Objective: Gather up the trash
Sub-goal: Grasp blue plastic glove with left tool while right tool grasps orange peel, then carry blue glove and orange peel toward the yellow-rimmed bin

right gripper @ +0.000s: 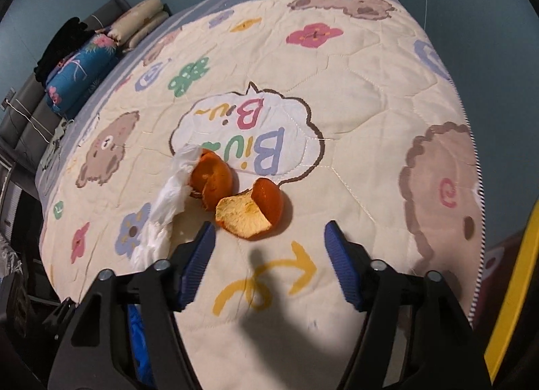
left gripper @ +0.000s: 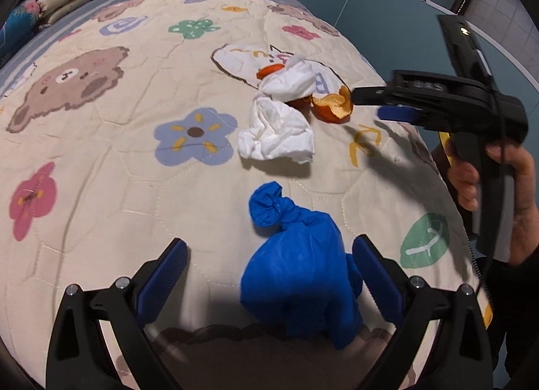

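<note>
Bed with a cartoon quilt (left gripper: 101, 160), both your grippers angled down over it.

Your left gripper (left gripper: 269, 275) stands wide around the knotted blue bag (left gripper: 296, 282), pads not pressing it. Beyond lie the crumpled white tissue (left gripper: 276, 133) and orange peel (left gripper: 333, 107). Your right gripper (right gripper: 269, 255), gripped in your hand (left gripper: 505, 181), tilts down just short of the peel with jaws apart and nothing between them.
</note>
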Motion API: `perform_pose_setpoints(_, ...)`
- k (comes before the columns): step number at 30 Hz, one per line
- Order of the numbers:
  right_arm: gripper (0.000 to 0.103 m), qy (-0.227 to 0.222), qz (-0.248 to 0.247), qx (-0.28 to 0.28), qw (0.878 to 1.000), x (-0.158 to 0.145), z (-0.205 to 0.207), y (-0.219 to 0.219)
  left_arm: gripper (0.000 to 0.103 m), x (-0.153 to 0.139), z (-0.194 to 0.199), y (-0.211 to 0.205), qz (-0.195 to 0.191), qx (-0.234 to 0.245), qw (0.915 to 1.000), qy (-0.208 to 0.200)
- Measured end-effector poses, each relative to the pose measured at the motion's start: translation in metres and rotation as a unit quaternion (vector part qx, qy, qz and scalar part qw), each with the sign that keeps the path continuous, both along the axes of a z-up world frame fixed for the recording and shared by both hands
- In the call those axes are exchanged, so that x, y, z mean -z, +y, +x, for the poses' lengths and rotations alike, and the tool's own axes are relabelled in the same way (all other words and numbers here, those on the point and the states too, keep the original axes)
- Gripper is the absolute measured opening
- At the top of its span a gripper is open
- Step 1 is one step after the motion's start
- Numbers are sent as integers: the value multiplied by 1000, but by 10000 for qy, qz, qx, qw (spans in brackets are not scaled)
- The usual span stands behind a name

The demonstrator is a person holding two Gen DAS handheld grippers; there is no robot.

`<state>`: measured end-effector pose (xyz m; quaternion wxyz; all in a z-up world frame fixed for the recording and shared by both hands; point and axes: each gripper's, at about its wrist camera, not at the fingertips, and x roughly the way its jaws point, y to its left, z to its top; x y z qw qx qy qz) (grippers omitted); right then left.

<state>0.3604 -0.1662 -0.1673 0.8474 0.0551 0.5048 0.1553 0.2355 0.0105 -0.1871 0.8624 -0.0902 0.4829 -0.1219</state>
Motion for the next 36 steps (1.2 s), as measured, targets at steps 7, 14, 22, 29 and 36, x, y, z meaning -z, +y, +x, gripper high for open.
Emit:
perform_pose_setpoints(7, 45, 86, -130, -115, 9998, 20, 13, 15, 83, 9, -1, -10, 165, 71, 9998, -88)
perform_pose_setpoints(14, 14, 179, -136, -14, 9997, 25, 21, 13, 42, 11, -4, -21, 460, 251, 9983, -258)
perform_pose_setpoints(22, 10, 16, -3, 41, 10000, 12, 16, 10, 27, 5, -7, -19, 398, 262, 9984, -290)
perform_pose_setpoints(29, 9, -111, 172, 112, 9997, -6, 5, -1, 24, -7, -14, -13, 288, 222, 9990, -261)
perform_pose_setpoints(36, 9, -166, 387, 163, 9990, -27, -10, -16, 24, -32, -26, -10, 271, 129, 9985, -454)
